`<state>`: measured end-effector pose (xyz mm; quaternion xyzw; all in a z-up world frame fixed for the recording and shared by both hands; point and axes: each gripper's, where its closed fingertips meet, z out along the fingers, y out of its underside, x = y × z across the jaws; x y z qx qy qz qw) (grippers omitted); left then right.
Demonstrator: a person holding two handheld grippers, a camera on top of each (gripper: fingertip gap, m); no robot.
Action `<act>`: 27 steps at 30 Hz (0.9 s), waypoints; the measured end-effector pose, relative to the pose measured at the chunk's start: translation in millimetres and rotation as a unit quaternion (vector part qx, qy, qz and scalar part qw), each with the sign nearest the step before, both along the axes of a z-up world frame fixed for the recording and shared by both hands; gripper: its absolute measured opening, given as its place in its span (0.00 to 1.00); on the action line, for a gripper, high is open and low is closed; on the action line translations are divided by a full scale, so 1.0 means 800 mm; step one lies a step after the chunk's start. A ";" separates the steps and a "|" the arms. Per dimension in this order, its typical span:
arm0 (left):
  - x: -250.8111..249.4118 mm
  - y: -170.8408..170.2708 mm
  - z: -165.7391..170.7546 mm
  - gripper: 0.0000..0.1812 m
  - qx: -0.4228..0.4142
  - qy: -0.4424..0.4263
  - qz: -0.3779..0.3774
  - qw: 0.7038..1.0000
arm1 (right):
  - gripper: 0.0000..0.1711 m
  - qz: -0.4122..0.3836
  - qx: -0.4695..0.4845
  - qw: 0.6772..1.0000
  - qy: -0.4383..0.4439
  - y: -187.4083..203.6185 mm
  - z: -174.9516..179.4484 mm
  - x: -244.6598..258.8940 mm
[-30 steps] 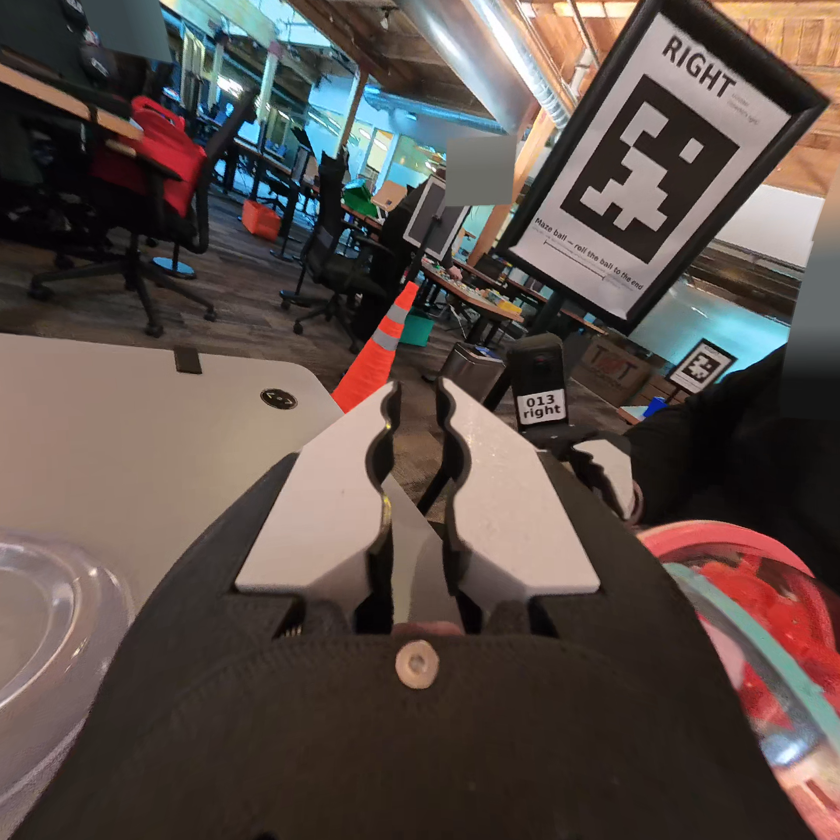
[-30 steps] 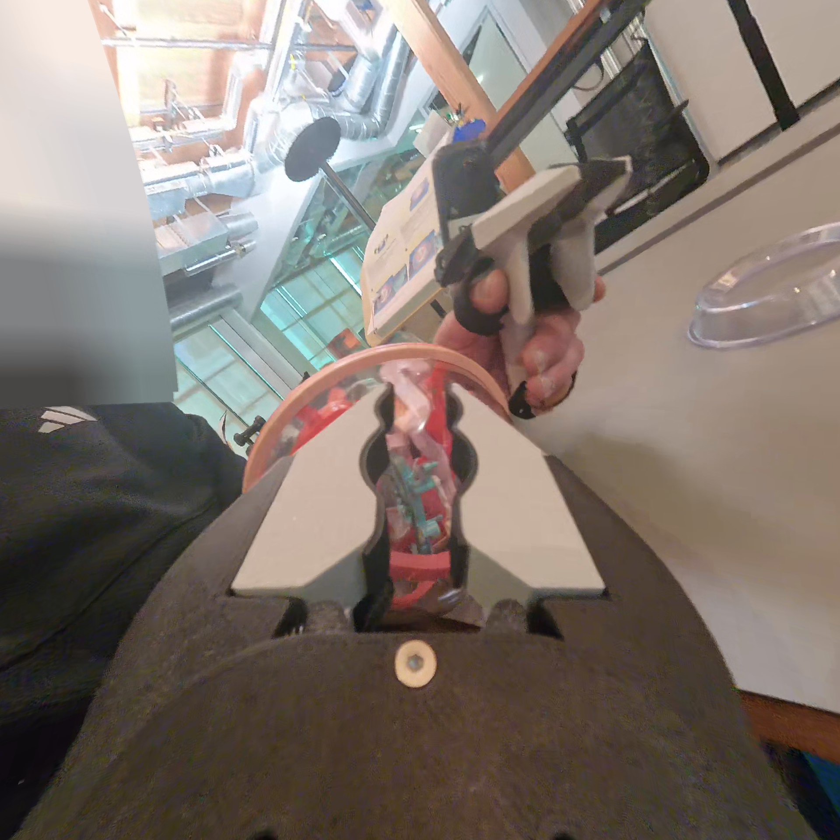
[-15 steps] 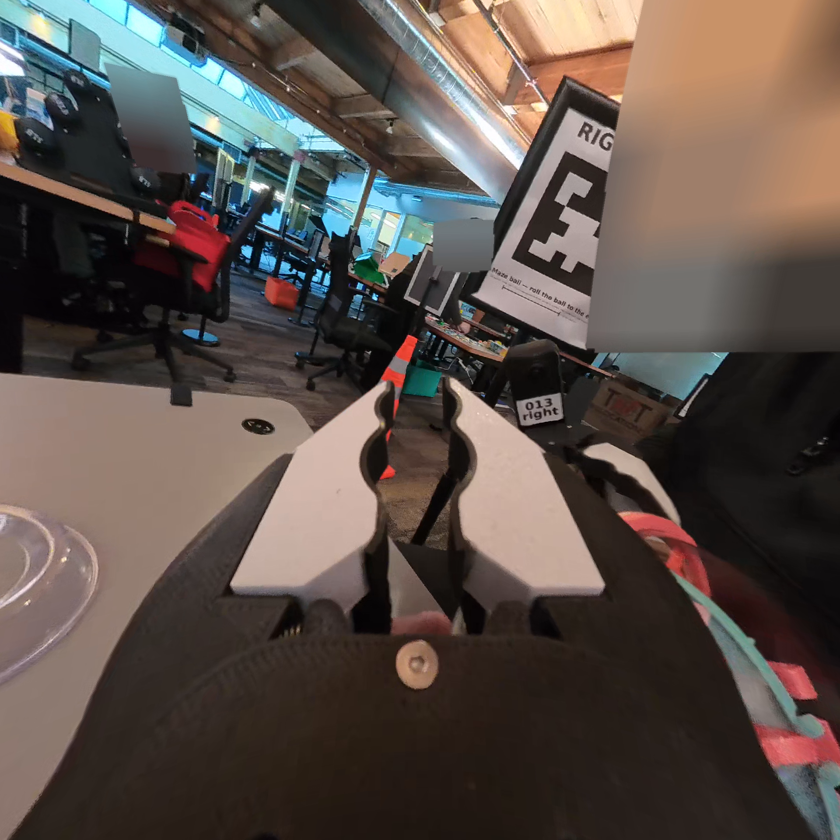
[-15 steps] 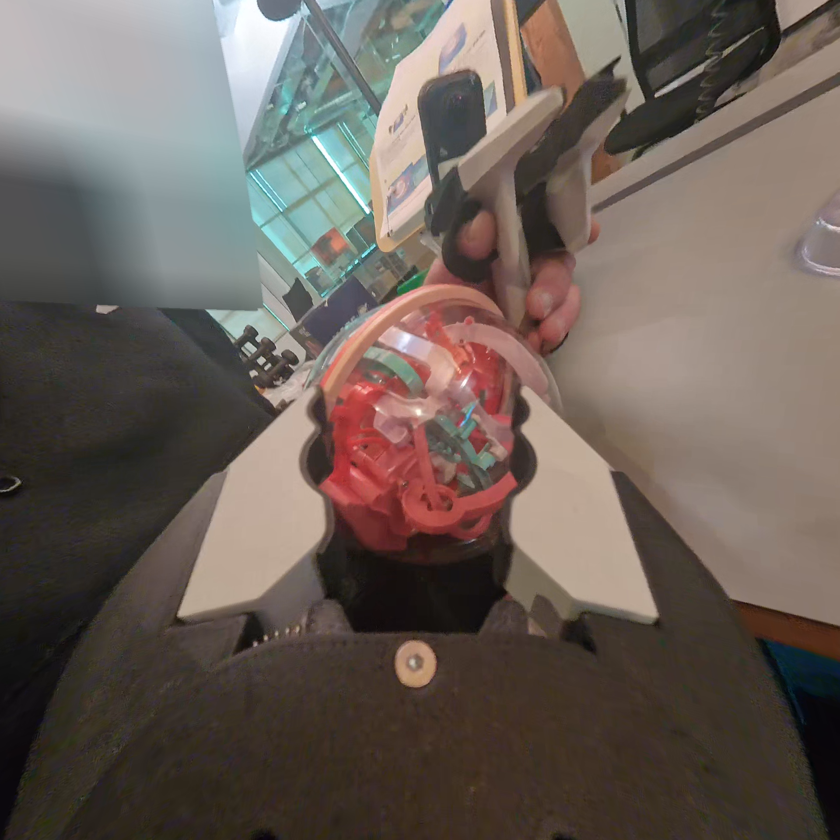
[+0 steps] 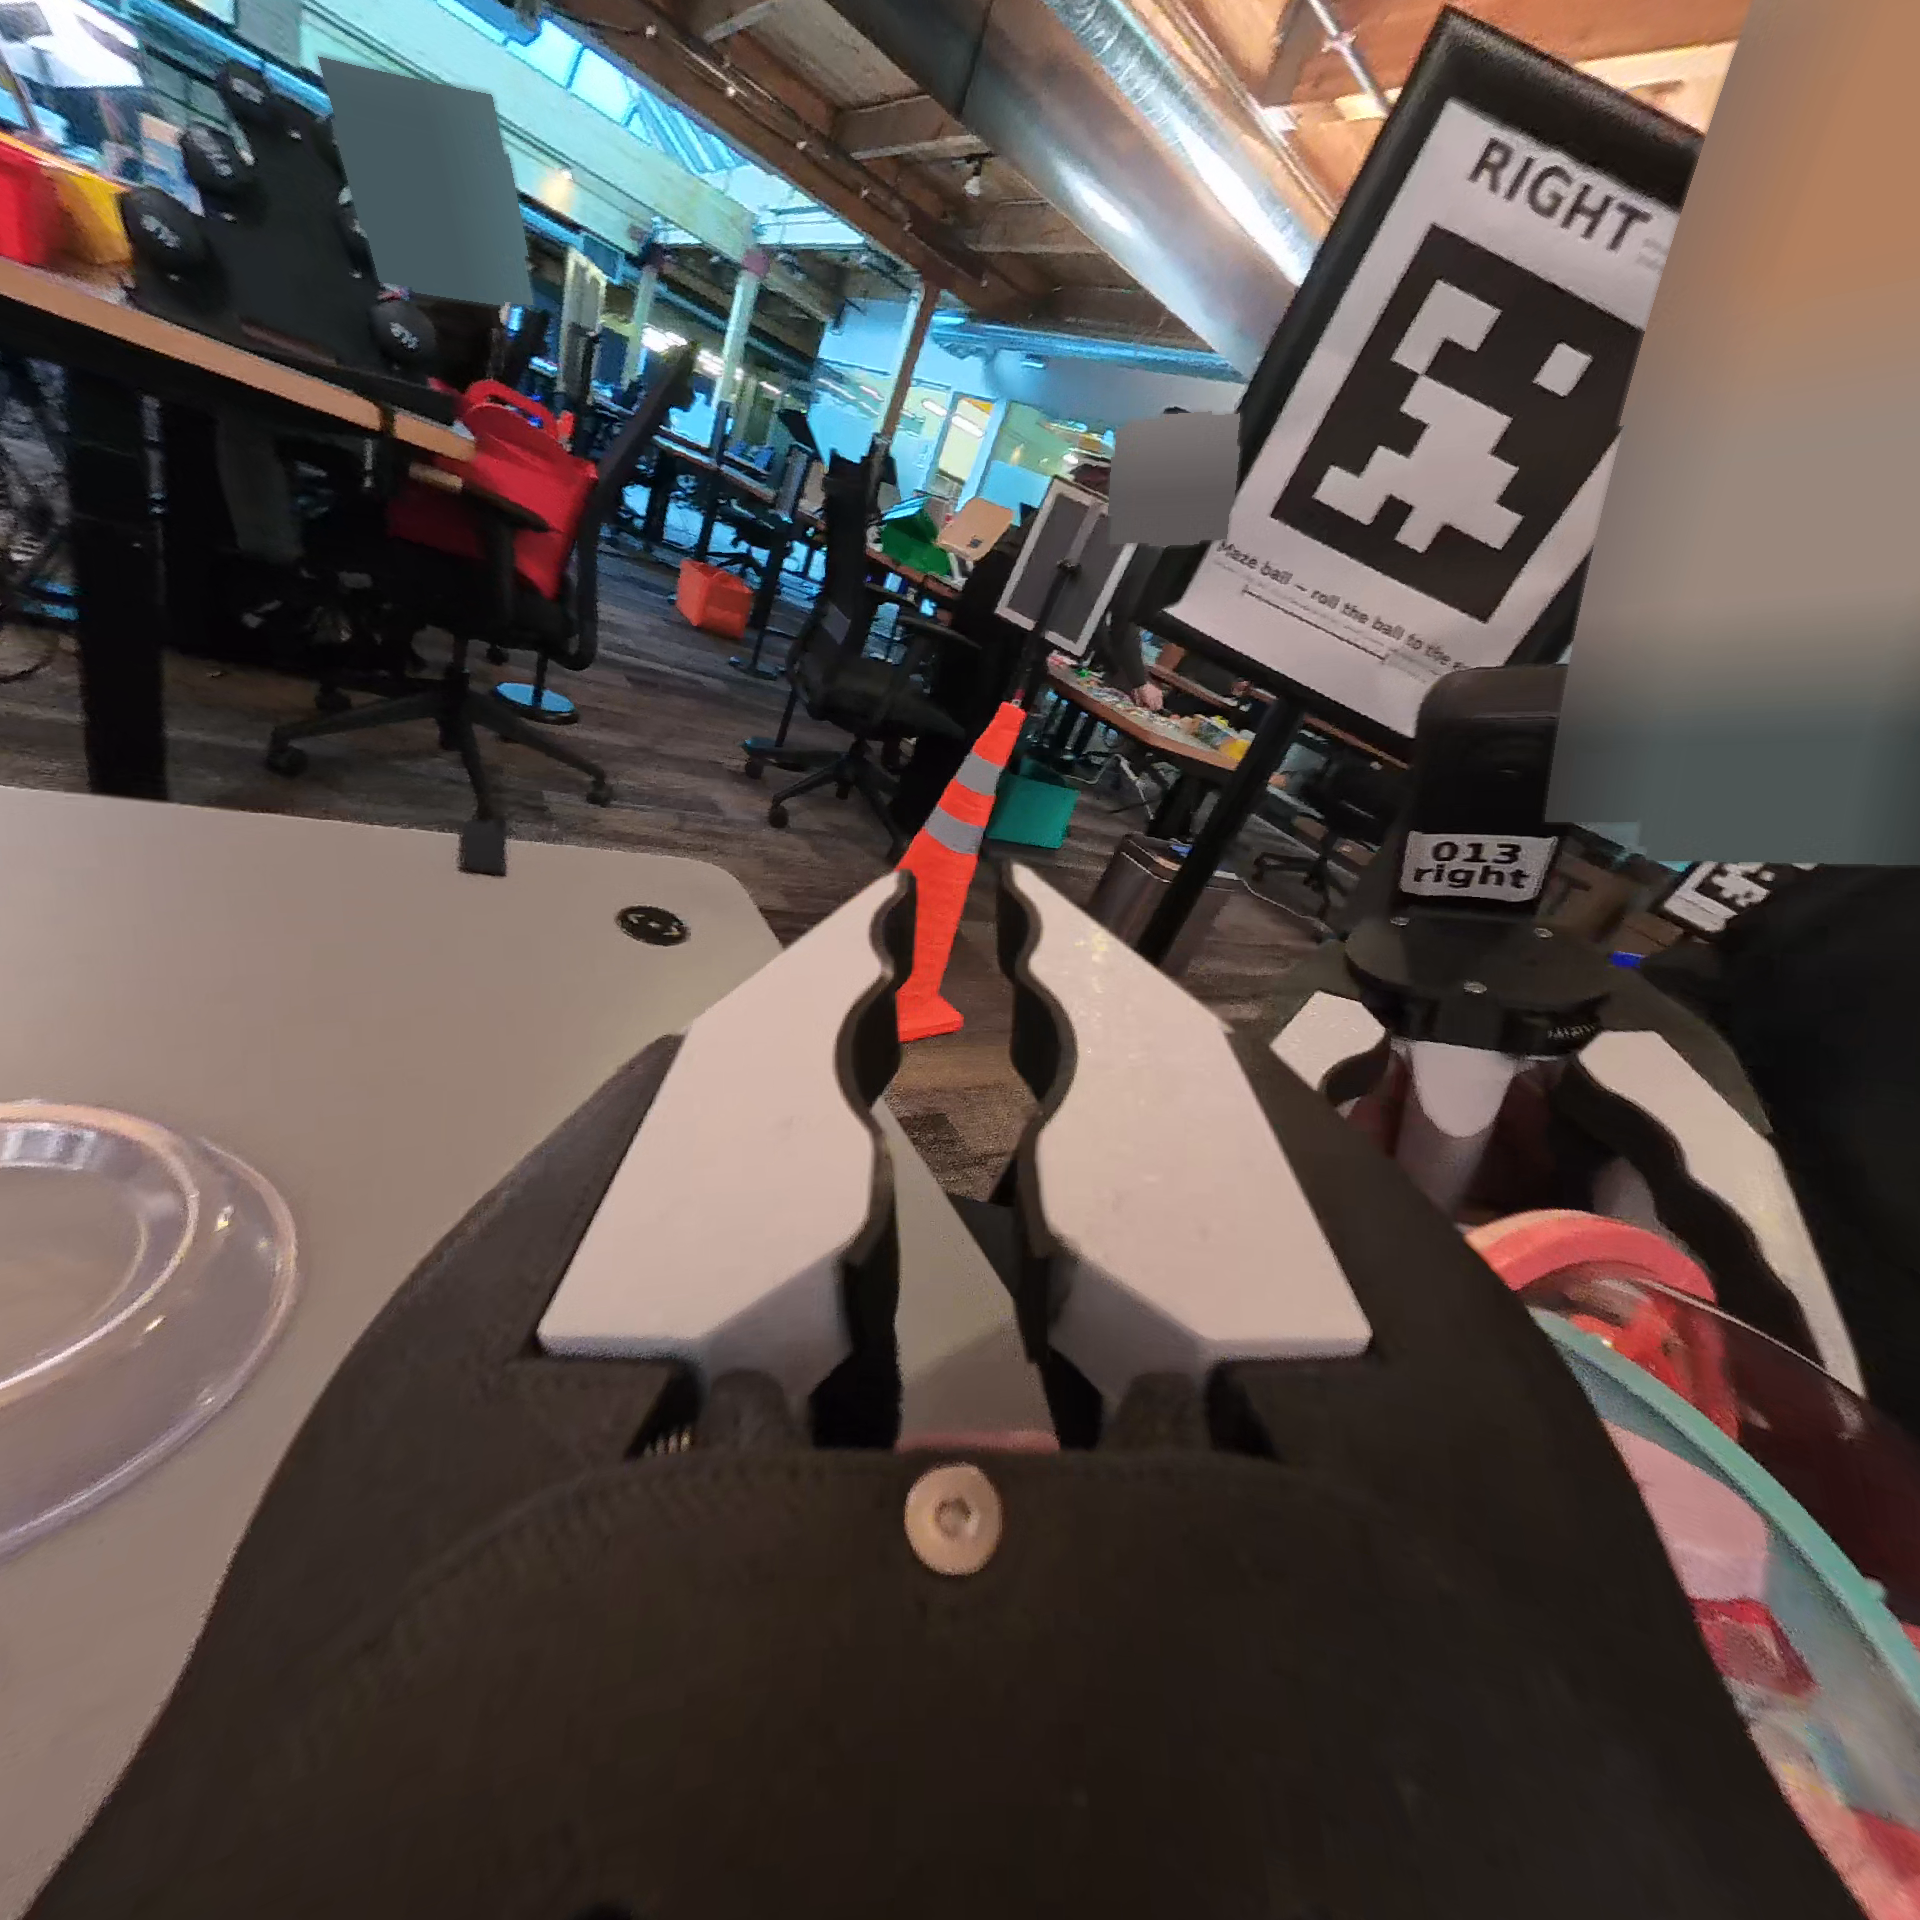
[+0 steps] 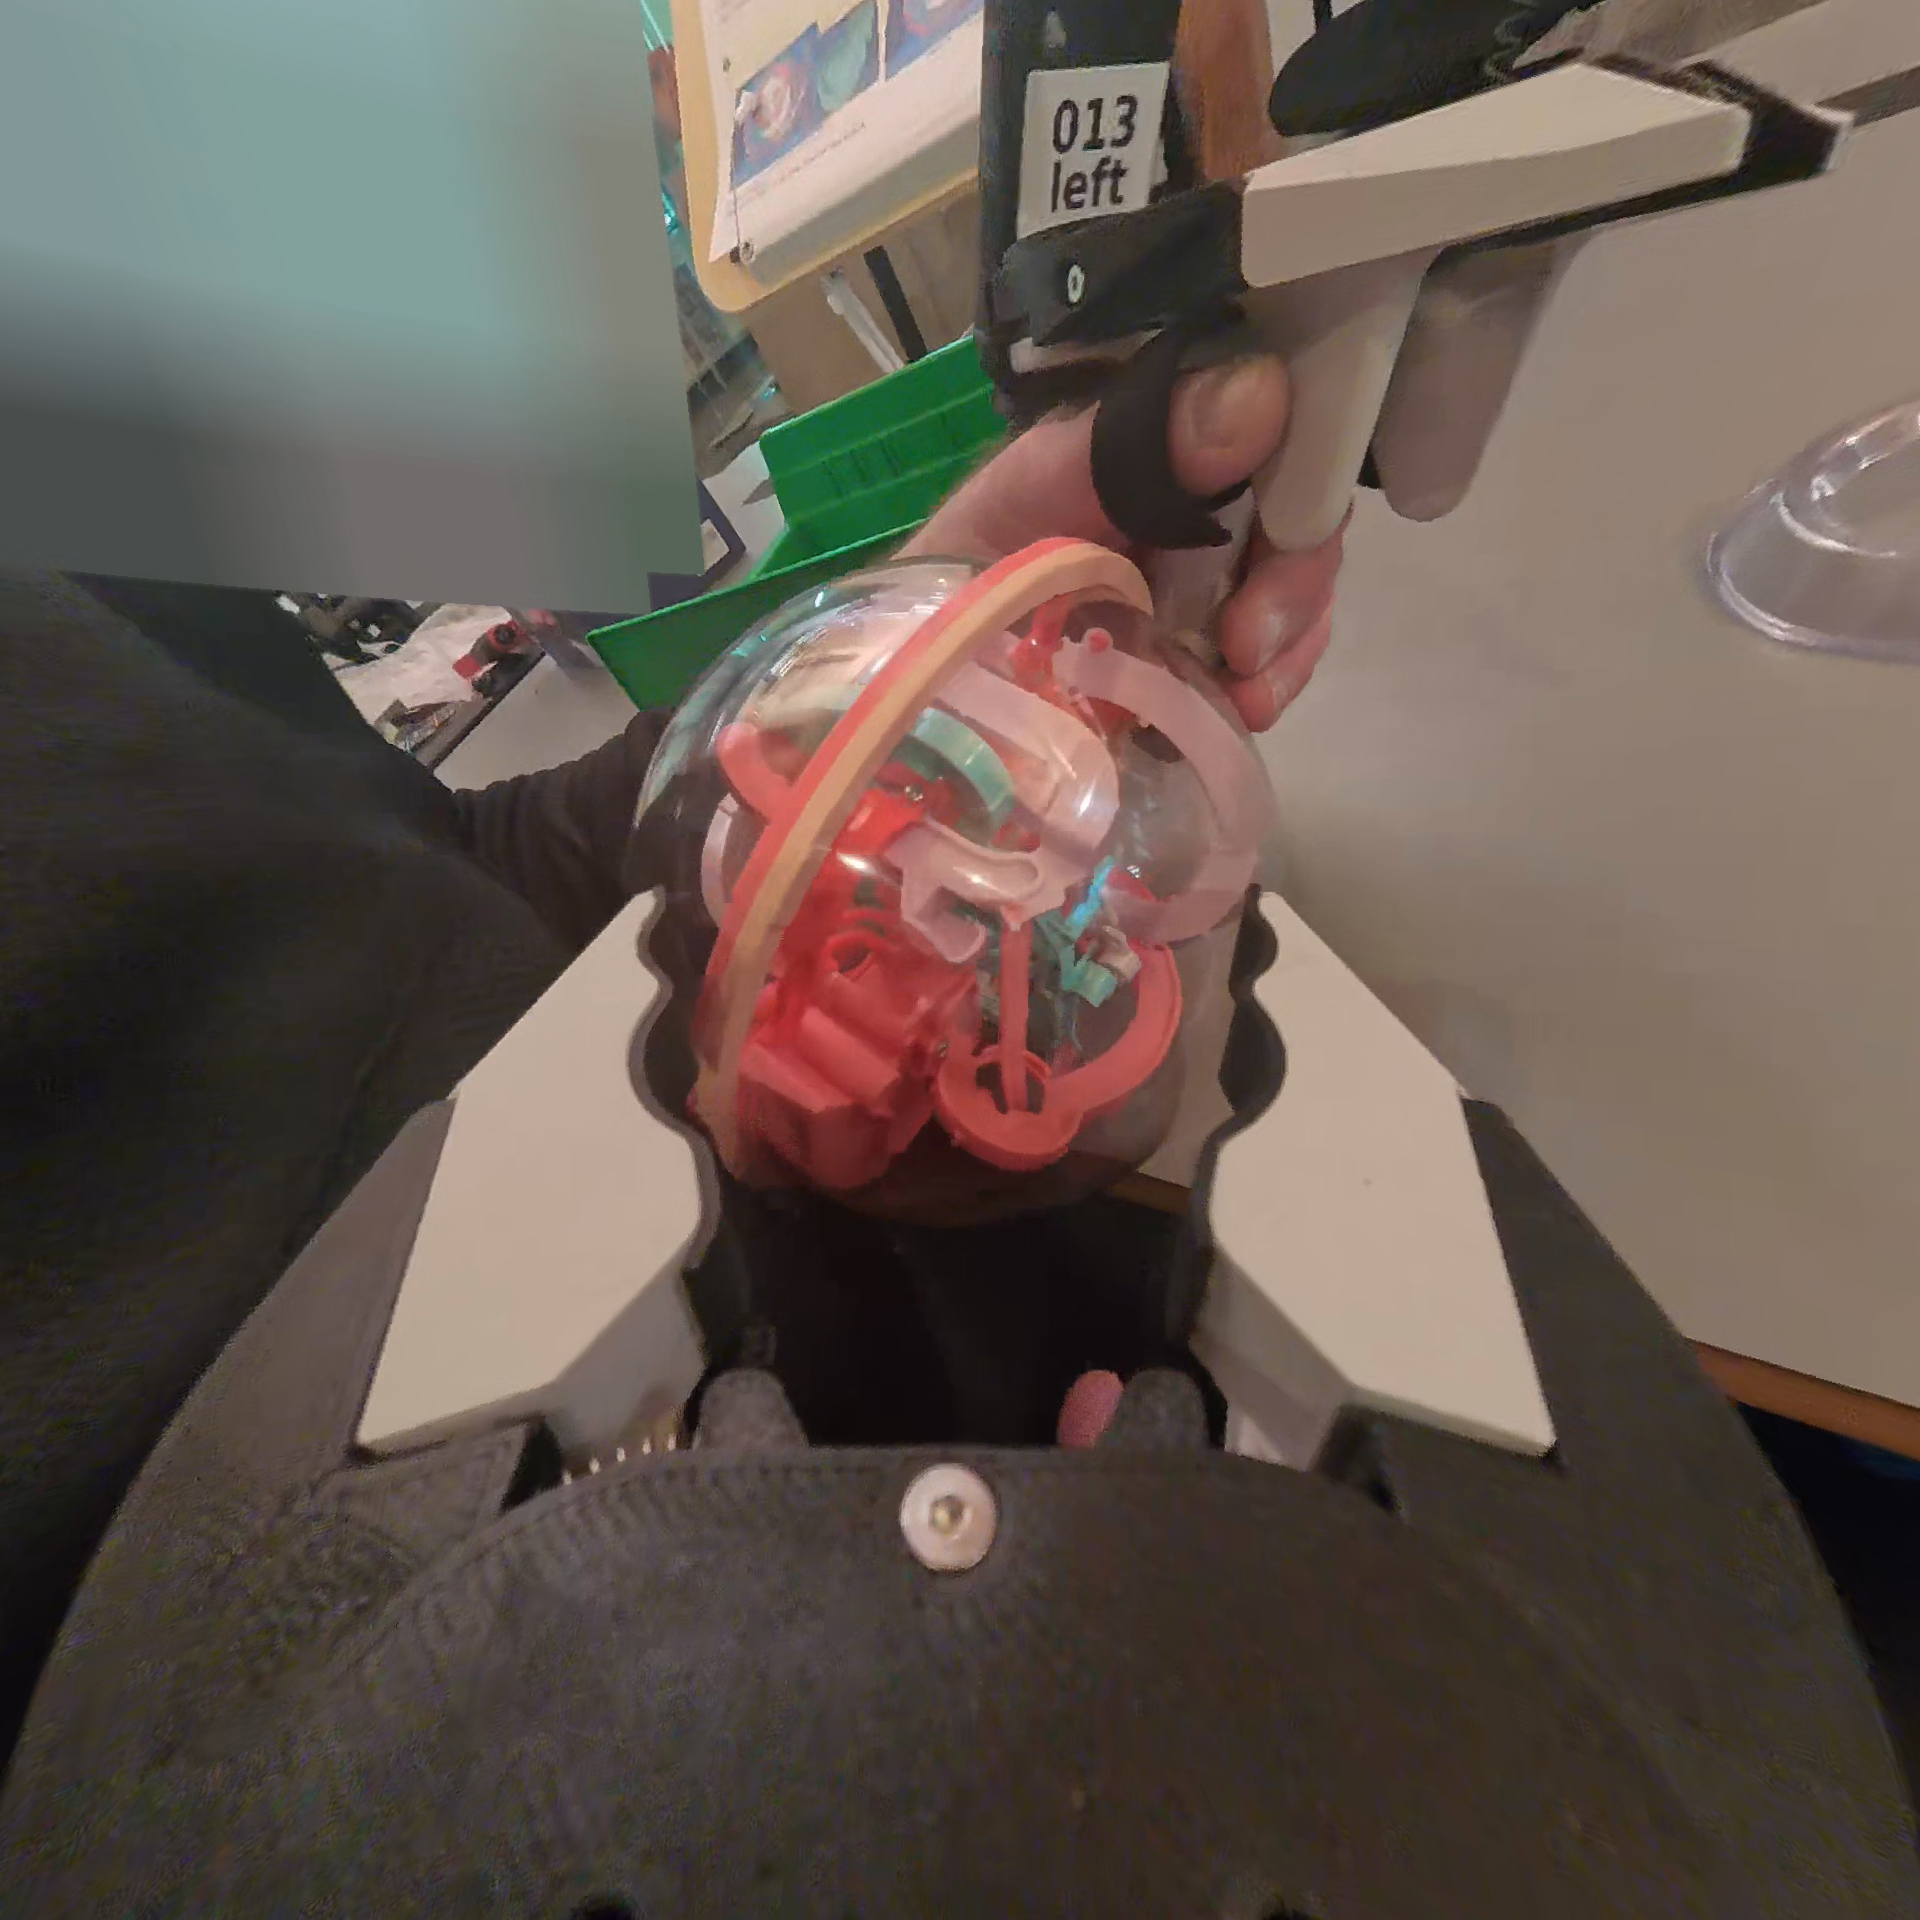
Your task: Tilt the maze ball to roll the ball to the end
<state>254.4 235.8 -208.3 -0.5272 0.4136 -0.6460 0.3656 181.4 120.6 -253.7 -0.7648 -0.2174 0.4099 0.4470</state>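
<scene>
Beside the table | right gripper is clamping the maze ball | left gripper is idling, fingers slightly apart, gripping nothing.

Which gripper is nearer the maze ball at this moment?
Right. The right gripper has the maze ball between its spread fingers. The left gripper points away over the table, nearly closed on nothing, with the ball beside its body.

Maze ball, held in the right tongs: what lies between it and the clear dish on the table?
In the right wrist view, a hand gripping the left tongs, then bare grey table up to the dish.
</scene>
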 end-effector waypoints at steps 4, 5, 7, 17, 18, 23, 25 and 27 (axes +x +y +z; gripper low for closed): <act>0.005 0.028 0.000 0.05 -0.013 0.007 0.037 0.999 | 0.55 -0.025 -0.005 0.999 0.036 0.014 0.004 0.017; 0.008 0.033 0.002 0.05 -0.018 0.005 0.037 0.999 | 0.53 -0.034 -0.009 0.998 0.050 0.018 0.004 0.023; 0.021 0.039 -0.002 0.05 -0.010 0.030 0.035 0.999 | 0.50 -0.050 -0.012 0.996 0.074 0.027 0.006 0.033; 0.064 0.082 0.045 0.03 0.071 0.032 0.055 0.995 | 0.22 -0.085 -0.033 0.984 0.155 0.064 0.007 0.093; 0.066 0.084 0.048 0.03 0.077 0.031 0.062 0.995 | 0.19 -0.080 -0.040 0.982 0.167 0.066 0.007 0.099; 0.074 0.087 0.056 0.03 0.089 0.023 0.076 0.993 | 0.06 -0.078 -0.053 0.979 0.180 0.074 0.005 0.114; 0.074 0.085 0.057 0.03 0.096 0.023 0.078 0.992 | 0.06 -0.080 -0.056 0.978 0.182 0.075 0.004 0.116; 0.071 0.086 0.059 0.03 0.096 0.024 0.085 0.991 | 0.05 -0.083 -0.056 0.979 0.176 0.076 0.002 0.117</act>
